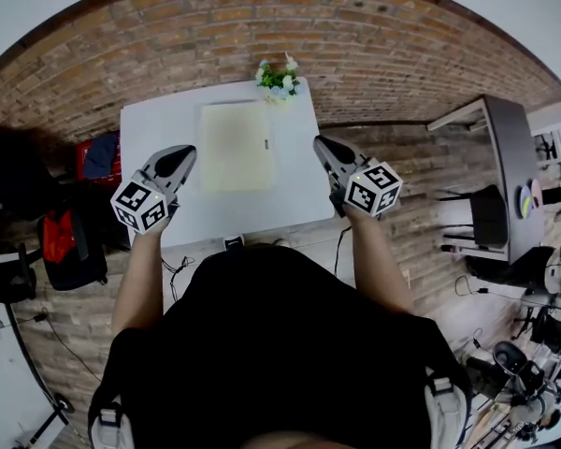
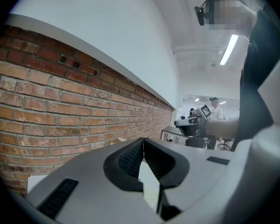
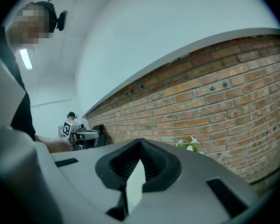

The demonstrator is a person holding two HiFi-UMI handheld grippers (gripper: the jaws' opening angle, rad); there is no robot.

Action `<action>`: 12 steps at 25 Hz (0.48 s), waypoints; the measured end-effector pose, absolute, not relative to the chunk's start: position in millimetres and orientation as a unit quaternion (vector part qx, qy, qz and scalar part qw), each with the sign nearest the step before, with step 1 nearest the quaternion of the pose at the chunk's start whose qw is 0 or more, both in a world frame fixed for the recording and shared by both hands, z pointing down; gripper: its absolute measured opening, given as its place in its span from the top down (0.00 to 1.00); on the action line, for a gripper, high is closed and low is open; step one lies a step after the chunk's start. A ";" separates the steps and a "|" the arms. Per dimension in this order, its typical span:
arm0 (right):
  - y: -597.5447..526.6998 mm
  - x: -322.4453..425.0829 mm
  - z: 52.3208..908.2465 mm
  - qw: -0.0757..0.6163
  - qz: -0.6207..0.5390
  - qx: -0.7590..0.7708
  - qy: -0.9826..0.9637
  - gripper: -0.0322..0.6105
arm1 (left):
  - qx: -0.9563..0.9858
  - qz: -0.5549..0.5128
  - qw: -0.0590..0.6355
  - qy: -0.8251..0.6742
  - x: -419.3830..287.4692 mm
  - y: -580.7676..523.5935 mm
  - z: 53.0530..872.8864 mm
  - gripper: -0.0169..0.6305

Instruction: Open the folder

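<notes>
A closed pale cream folder (image 1: 236, 145) lies flat in the middle of the white table (image 1: 154, 124). My left gripper (image 1: 181, 155) hovers over the table's left part, just left of the folder, its jaws shut with nothing in them. My right gripper (image 1: 323, 145) hangs at the table's right edge, right of the folder, also shut and empty. In the left gripper view the left gripper (image 2: 143, 142) has its jaws together and faces the brick wall. The right gripper view shows the right gripper (image 3: 140, 142) with its jaws meeting the same way. The folder is hidden in both gripper views.
A small pot of flowers (image 1: 279, 80) stands at the table's far edge, just beyond the folder. A red bag (image 1: 70, 241) and dark bags lie on the floor at the left. A dark desk (image 1: 510, 171) and chair stand to the right. Cables trail below the table's near edge.
</notes>
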State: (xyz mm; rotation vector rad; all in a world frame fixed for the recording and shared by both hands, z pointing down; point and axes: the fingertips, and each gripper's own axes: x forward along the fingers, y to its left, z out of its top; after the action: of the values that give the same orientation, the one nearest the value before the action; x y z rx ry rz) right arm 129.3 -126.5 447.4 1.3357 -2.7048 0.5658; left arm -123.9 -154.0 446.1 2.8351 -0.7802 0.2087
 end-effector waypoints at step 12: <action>-131.1 106.5 442.7 0.036 0.177 0.455 -0.872 0.91 | 0.963 0.066 0.095 -0.242 -145.4 -166.2 448.7 0.95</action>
State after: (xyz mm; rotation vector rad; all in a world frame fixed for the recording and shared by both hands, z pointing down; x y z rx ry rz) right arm 106.5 -131.1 442.7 1.3974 -2.6783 0.5448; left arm -145.4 -166.2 448.7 2.8564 -0.7165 0.1958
